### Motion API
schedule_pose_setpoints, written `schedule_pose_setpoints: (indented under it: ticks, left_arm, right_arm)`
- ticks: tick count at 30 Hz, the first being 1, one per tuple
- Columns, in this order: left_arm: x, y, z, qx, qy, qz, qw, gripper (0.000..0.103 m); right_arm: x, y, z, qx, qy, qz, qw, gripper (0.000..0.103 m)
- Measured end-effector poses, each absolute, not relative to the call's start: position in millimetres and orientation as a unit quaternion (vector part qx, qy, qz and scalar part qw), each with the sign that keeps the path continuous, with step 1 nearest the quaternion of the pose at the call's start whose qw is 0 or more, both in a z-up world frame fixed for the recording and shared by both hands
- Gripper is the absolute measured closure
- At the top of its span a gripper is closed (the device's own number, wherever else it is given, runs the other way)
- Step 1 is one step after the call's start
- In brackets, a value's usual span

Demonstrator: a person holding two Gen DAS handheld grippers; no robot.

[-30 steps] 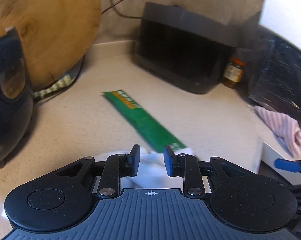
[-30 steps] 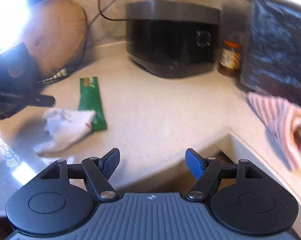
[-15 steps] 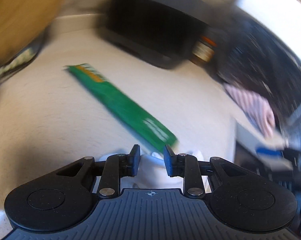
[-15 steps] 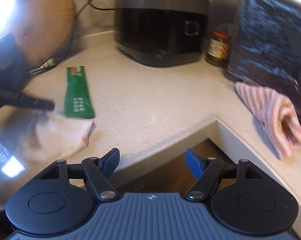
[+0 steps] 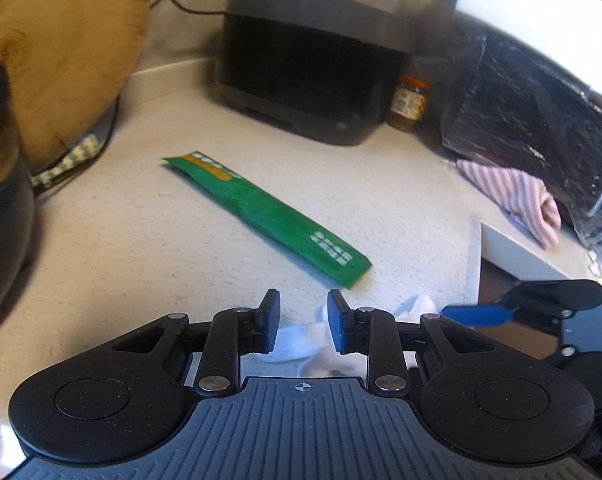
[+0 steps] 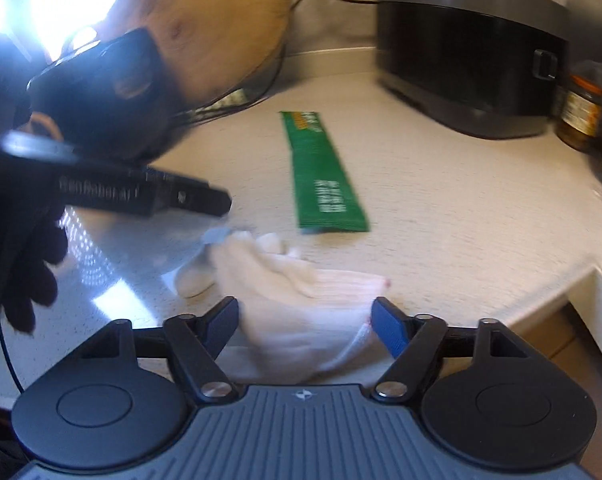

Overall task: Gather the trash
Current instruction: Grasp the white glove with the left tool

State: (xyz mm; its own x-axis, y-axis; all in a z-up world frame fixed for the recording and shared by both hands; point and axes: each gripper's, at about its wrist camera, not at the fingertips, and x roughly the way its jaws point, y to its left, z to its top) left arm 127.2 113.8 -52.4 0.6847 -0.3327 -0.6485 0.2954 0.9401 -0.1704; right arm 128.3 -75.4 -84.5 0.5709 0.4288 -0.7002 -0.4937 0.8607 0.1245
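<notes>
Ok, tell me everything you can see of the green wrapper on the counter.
The green wrapper is a long, narrow, flat packet of what looks like glossy foil or plastic. It has an orange band with pale lettering at its far end and blocks of white print near its near end. It lies flat on the speckled pale counter, angled toward the dark appliance. Nothing grips it. Its near end sits just beyond the crumpled white tissue, and contact is unclear.
</notes>
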Motion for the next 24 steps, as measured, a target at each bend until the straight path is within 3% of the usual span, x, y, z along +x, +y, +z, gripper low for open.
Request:
schedule_pose_setpoints:
  ticks: [1, 2, 11, 17, 24]
  left_arm:
    - [125, 115, -51, -0.024, 0.354, -0.178, 0.918, 0.074]
    - [123, 114, -50, -0.020, 0.348, -0.189, 0.918, 0.074]
    - [99, 46, -55, 0.136, 0.317, -0.301, 0.889, 0.071]
    - [123, 11, -83, 0.204, 0.359, -0.278, 0.867, 0.069]
    - [137, 10, -89, 0.191, 0.369, -0.303, 0.858, 0.071]
  right_arm:
    - [131, -75, -86, -0.041, 0.387, 0.259, 0.884, 0.071]
    - [135, -77, -86, -0.027, 0.394, 0.256, 0.882, 0.076]
    - [146, -120, -76, 0.065, 0.386, 0.202, 0.898, 0.073]
    - [139, -137, -77, 0.078, 0.388, 0.165, 0.903, 0.073]
    - [127, -158, -79, 0.085, 0.390, 0.129, 0.908, 0.062]
